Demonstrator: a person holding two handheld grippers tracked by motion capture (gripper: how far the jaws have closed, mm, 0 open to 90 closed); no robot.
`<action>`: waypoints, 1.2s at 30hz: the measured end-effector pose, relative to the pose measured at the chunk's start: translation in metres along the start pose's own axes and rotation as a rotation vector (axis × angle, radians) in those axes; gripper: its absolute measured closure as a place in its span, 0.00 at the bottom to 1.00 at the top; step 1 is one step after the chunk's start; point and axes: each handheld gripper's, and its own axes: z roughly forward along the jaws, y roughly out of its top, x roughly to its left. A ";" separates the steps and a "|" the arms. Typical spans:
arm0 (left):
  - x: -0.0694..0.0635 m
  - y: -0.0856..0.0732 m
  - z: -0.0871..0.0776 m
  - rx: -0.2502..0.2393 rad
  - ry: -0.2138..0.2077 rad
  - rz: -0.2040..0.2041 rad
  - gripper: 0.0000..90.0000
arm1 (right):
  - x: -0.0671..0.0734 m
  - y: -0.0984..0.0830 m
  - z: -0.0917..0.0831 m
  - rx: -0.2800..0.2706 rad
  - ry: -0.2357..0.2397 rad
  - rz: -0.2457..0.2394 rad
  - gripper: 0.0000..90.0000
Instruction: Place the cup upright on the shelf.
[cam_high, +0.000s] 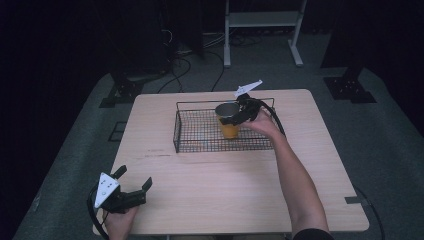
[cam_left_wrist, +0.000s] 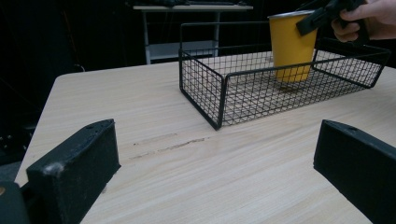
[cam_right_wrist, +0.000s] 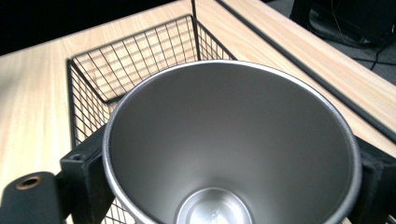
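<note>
Right gripper (cam_high: 239, 116) straddles the rim of the yellow cup (cam_high: 229, 126), one jaw on each side, though whether the pads actually press cannot be told. The cup stands upright inside the wire basket (cam_high: 200, 135), toward its right end. Left gripper (cam_high: 134, 186) rests wide open, empty, at the wooden table's (cam_high: 225, 175) near-left corner.

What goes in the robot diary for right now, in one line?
yellow cup: standing in wire basket | right claw: at cup rim | left claw: open, empty, on table

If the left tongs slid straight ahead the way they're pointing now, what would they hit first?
Probably the near corner of the wire basket; bare table lies before it. Depth is hard to judge, so the left tongs might just skim it.
</note>
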 end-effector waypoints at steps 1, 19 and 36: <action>0.000 0.000 0.000 0.000 0.001 0.000 0.00 | 0.000 -0.001 0.002 0.011 0.000 0.007 0.10; 0.002 0.000 -0.002 -0.007 0.006 -0.007 0.00 | 0.000 -0.006 0.010 0.063 -0.029 -0.029 0.03; 0.002 0.000 -0.002 -0.007 0.008 -0.006 0.00 | 0.003 -0.006 0.002 0.067 -0.049 -0.055 0.00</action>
